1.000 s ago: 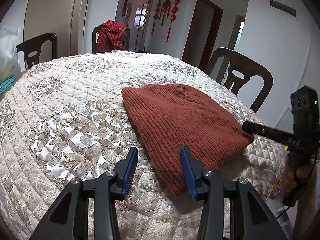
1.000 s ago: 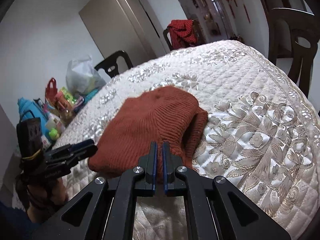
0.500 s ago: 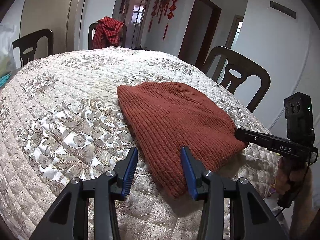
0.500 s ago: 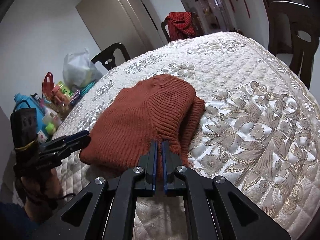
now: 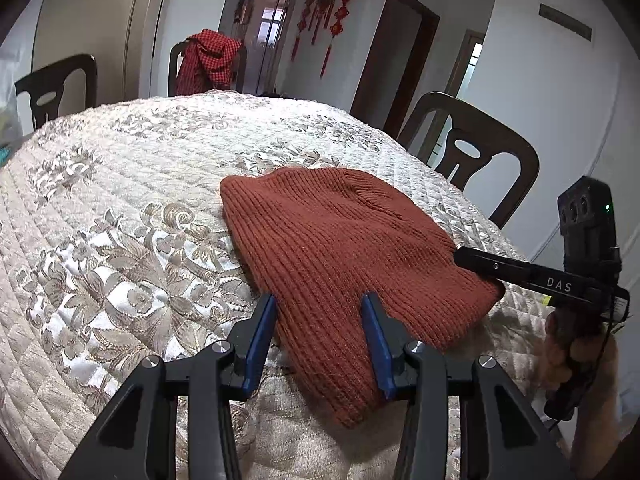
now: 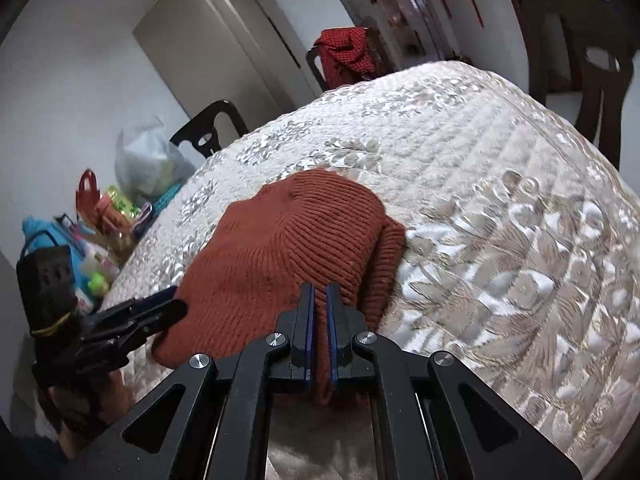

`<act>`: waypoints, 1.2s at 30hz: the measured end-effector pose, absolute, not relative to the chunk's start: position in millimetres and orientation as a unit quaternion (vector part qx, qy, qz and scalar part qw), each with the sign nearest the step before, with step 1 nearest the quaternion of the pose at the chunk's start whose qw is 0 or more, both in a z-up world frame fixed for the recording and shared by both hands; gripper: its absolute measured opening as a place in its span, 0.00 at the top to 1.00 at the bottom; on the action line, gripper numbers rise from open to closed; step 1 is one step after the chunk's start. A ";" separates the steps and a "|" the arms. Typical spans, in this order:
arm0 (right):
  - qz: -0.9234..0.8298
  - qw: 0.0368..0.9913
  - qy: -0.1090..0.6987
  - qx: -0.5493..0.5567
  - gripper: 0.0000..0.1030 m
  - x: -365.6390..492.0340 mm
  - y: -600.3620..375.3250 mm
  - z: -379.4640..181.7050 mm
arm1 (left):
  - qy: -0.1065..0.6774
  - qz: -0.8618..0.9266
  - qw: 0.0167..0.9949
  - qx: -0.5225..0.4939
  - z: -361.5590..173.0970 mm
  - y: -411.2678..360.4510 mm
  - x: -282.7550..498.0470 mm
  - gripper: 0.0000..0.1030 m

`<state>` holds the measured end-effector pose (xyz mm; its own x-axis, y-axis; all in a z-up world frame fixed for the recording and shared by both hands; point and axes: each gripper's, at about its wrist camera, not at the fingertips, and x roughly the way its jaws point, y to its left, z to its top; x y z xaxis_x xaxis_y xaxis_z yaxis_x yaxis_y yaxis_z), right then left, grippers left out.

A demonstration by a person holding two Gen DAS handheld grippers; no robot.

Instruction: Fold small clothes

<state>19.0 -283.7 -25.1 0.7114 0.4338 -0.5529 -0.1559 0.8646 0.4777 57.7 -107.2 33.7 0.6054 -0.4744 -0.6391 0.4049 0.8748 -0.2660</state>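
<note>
Rust-red ribbed knit hat (image 5: pixel 344 256), cream floral quilted table cover (image 5: pixel 120 208), red checked cloth (image 5: pixel 208 60)

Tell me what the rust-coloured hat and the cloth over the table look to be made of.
Rust-coloured hat: a soft, matte rib knit, probably wool or acrylic yarn; the raised parallel ribs and slightly fuzzy edge suggest it. Table cloth: quilted woven fabric with a satin-like sheen, likely a synthetic or silk-look jacquard; diamond stitching and glossy floral motifs catch the light.
</note>
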 end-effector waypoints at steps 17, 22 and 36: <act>0.153 0.887 0.352 0.257 0.59 40.1 -302.5 -28.8 | 0.395 -0.238 0.876 -0.144 28.2 -76.6 81.1 0.47; 0.149 0.879 0.368 0.263 0.52 53.9 -305.7 -38.8 | 0.408 -0.255 0.864 -0.149 19.5 -82.7 83.6 0.46; 0.203 0.856 0.392 0.269 0.54 60.3 -297.7 -40.4 | 0.416 -0.262 0.858 -0.149 12.9 -92.2 76.7 0.41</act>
<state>60.3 -297.7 -40.4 0.6096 0.5588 -0.5622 -0.1374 0.7730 0.6193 76.7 -92.2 12.9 0.5163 -0.5729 -0.6366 0.3252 0.8188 -0.4731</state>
